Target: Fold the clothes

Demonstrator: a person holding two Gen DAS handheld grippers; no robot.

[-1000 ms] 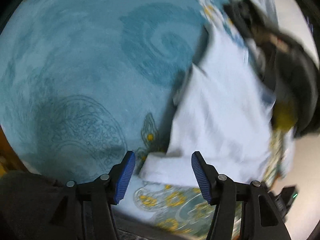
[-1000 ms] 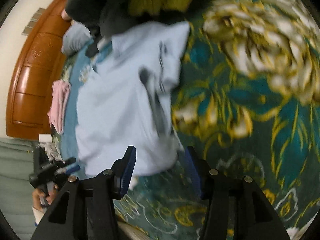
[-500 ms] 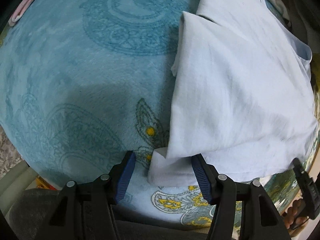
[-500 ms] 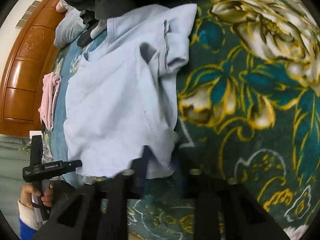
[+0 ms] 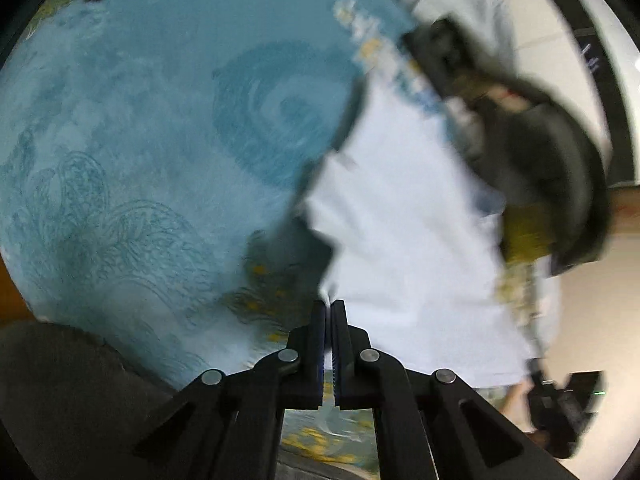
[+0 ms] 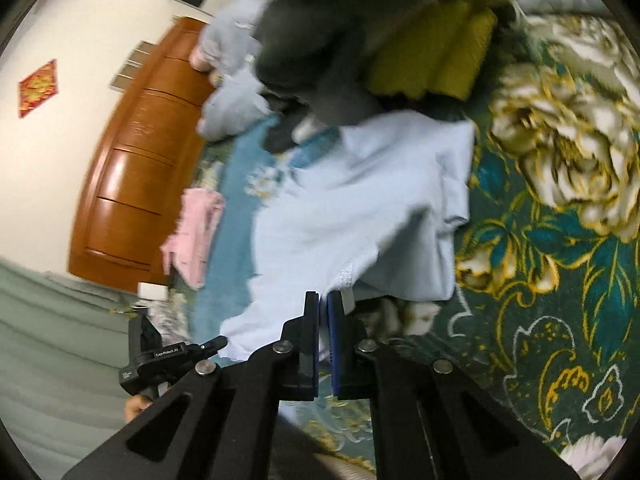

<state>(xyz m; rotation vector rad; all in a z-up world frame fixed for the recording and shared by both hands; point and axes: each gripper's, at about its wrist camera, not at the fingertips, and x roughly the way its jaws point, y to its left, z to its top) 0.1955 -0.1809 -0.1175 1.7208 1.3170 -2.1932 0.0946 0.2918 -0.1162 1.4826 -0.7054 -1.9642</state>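
A pale blue shirt (image 5: 404,216) hangs stretched above a teal patterned bedspread (image 5: 132,128). My left gripper (image 5: 329,308) is shut on one bottom corner of it, with cloth pinched between the blue pads. In the right wrist view the same pale blue shirt (image 6: 352,204) spreads away from my right gripper (image 6: 323,300), which is shut on its hem near the other corner. A sleeve folds under at the right side. The left gripper's body (image 6: 160,360) shows at the lower left, held by a hand.
A pile of dark grey and mustard-yellow clothes (image 6: 400,40) lies past the shirt's collar. A folded pink garment (image 6: 192,236) rests near a wooden headboard (image 6: 136,184). A dark green floral bedspread (image 6: 560,200) covers the right side.
Both grippers were open around the shirt's bottom edge. They have since shut on it and lifted it off the bed, so the shirt now hangs between them.
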